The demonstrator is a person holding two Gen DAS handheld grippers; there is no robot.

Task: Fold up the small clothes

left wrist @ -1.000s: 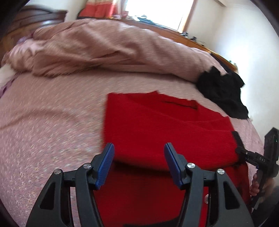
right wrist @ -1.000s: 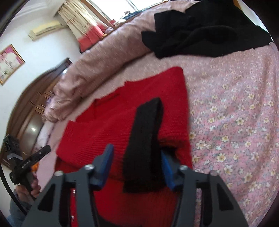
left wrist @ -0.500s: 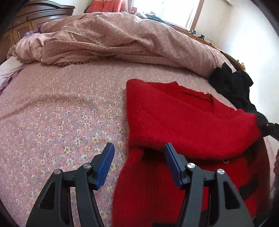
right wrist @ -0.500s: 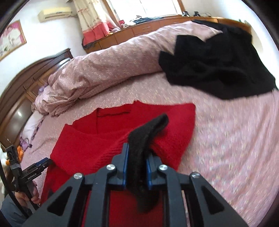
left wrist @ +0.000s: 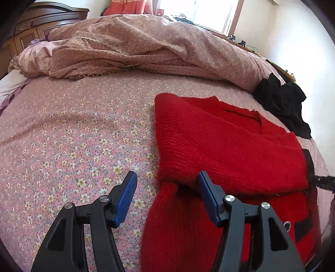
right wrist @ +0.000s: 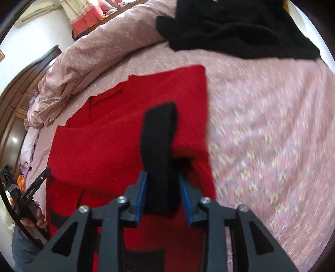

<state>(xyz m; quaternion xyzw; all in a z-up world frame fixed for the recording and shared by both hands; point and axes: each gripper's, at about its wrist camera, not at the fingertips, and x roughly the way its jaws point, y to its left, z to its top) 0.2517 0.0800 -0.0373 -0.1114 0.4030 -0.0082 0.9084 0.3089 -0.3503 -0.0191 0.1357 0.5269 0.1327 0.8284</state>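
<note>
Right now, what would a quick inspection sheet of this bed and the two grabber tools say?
Surface: bed sheet, pink with flowers.
Job's things: red sweater, sleeves folded in; black cuff.
Clutter: black garment; rumpled quilt.
Grippers: left gripper open over the sweater's edge; right gripper opening, cuff between its jaws.
Cables: nothing seen.
Surroundings: wooden headboard, window.

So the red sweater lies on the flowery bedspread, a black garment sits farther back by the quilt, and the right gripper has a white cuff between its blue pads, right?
Not quite: the cuff between the right gripper pads is black, not white, as the right wrist view shows. The red sweater, flowery bedspread, black garment and quilt are as you said.
</note>
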